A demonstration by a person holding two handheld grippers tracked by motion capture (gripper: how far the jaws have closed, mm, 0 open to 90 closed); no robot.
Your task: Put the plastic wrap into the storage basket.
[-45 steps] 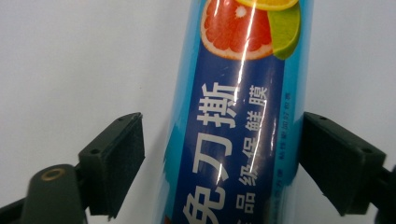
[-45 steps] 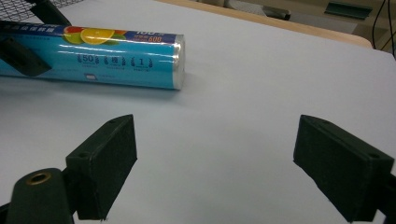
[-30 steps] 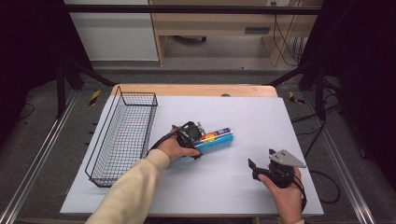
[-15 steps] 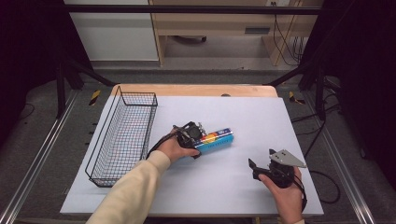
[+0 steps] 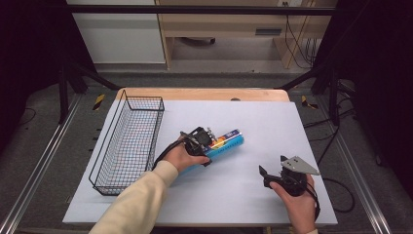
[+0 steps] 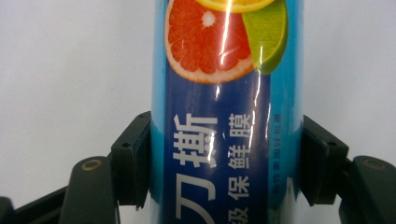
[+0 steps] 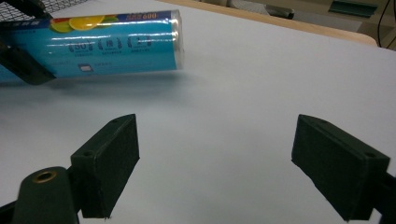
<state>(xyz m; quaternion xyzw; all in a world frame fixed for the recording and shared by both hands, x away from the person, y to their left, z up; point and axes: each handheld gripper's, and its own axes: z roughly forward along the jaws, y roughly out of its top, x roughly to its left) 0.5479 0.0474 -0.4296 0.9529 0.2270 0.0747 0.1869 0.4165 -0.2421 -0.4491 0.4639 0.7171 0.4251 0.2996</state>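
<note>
A blue tube (image 5: 230, 142) of cling film, printed with citrus slices and white characters, lies slantwise near the middle of the white table top (image 5: 272, 122). My left gripper (image 5: 213, 145) is shut on the tube's lower part. In the left gripper view the two black jaws press on either side of the tube (image 6: 215, 116), around my left gripper's midpoint (image 6: 224, 163). In the right gripper view the tube (image 7: 107, 44) casts a soft shadow below it and looks slightly raised. My right gripper (image 5: 272, 165) is held at the front right, open and holding nothing (image 7: 215, 163).
A black wire basket (image 5: 127, 141) stands along the left side of the table, with nothing visible in it. A wooden strip (image 5: 204, 94) edges the far side. Metal rails and cables run along the floor on both sides.
</note>
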